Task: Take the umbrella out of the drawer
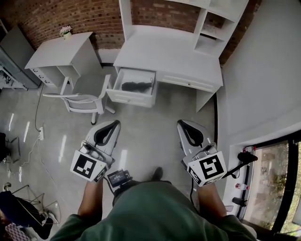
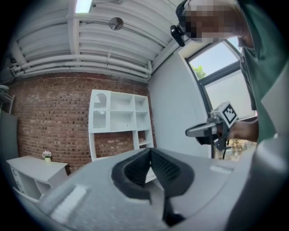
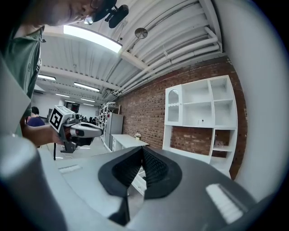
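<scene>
Black umbrella (image 1: 136, 86) lies in the open drawer (image 1: 129, 98) of the white table (image 1: 169, 56). Chair (image 1: 83, 100) stands just left of the drawer. My left tool (image 1: 112, 127) and right tool (image 1: 183, 126) are both closed tight and empty. I hold them level, side by side, well short of the drawer.

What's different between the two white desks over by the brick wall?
The larger desk has a drawer pulled open with a dark umbrella inside; the smaller desk shows no open drawer. The larger desk carries a shelf unit; the smaller desk bears a little flower pot. Both are white and stand against the brick wall.
</scene>
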{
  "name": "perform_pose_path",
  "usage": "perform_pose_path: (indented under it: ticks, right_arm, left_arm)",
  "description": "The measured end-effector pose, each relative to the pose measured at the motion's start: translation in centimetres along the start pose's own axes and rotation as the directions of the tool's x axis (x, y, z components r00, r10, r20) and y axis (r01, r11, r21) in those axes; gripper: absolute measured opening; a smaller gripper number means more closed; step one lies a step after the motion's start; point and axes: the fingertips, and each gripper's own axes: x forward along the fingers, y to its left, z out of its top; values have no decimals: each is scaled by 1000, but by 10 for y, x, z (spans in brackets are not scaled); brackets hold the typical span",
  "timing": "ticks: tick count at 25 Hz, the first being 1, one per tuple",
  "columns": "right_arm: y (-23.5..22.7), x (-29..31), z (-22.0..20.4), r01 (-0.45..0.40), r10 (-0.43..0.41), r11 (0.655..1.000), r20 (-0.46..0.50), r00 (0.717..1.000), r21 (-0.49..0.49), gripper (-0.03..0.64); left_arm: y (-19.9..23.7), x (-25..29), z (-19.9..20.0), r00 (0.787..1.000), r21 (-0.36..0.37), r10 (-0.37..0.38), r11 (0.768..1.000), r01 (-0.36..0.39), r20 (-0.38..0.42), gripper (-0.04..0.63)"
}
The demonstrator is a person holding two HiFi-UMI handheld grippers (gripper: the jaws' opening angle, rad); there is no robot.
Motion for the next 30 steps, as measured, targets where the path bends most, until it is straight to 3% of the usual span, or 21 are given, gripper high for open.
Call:
perform_pose_path:
  ticks: [10,21,30]
  right_arm:
    - [-47,48,-14,-28,29,999,-23,999,32,8]
    - [-74,146,-1,92,-91,996,-54,994,19,8]
    - [-65,240,18,155,-154,988,-70,986,6,8]
  left_arm:
    - [36,54,-7,999,-7,17,1000,-17,-37,3]
    - [146,118,-13,995,-11,-96,995,97,17,3]
    - [243,138,-25,985,-21,-169,985,170,43,3]
